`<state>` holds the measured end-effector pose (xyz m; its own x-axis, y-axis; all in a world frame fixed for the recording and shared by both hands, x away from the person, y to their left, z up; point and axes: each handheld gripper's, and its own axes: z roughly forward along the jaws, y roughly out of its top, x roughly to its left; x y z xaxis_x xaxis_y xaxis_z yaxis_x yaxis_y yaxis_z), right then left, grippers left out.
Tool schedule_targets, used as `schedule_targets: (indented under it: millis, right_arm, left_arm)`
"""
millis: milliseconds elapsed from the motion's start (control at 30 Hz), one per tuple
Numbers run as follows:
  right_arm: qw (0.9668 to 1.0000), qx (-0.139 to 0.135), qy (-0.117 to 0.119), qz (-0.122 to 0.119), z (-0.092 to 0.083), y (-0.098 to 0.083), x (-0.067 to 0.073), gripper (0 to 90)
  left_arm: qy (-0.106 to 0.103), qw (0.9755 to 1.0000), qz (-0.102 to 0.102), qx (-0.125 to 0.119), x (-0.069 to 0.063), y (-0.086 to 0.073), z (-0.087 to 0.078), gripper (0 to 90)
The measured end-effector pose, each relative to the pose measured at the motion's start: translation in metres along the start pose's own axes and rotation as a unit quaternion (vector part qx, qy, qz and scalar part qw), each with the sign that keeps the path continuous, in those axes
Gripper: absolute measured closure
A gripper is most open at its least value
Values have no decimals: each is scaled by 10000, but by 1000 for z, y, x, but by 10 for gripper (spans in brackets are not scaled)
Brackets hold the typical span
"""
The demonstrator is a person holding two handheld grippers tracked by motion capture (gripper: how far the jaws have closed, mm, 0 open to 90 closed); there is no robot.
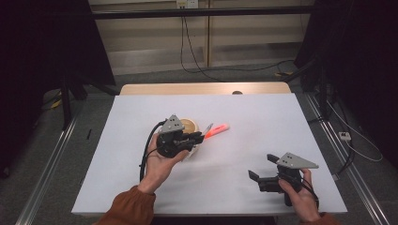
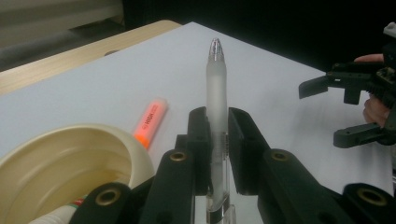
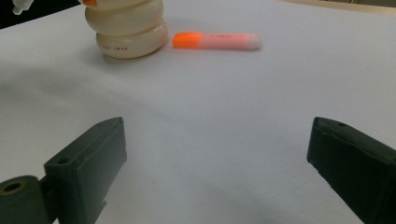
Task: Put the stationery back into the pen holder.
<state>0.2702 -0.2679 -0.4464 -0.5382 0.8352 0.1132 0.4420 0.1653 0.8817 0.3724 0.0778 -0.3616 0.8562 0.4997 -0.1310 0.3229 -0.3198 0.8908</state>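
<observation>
Left gripper (image 2: 218,140) clamps frosted pen (image 2: 217,107) by barrel, tip outward, just beside cream cup (image 2: 70,158), likely for dropping in. Orange highlighter (image 2: 150,120) lies flat beyond cup on worktop (image 1: 263,140). Right gripper (image 1: 263,169), jaws wide, empty, well apart from cup.

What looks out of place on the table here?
One thing: the orange highlighter lies loose on the table beside the cream cup, not in it. The left gripper is shut on a clear pen. Nothing looks spilled or damaged.
</observation>
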Motion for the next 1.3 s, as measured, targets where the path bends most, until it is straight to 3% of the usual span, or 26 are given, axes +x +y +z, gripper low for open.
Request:
schedule_targets:
  millis: [233,700,1033,1300]
  right_arm:
    - [10000,8,-10,-13,1,0,0,46]
    - [10000,-3,-8,-2,0,0,0,46]
    - [10000,2,-3,-2,0,0,0,46]
    - [10000,4,2,-12,0,0,0,46]
  left_arm:
    - [136,9989,-106,-442,2,5,-6,801]
    - [399,9925,-121,-1147,10,5,-15,801]
    - [628,9879,-176,-1409,21,6,-19,801]
    - [683,9863,-147,-1496,27,10,-21,801]
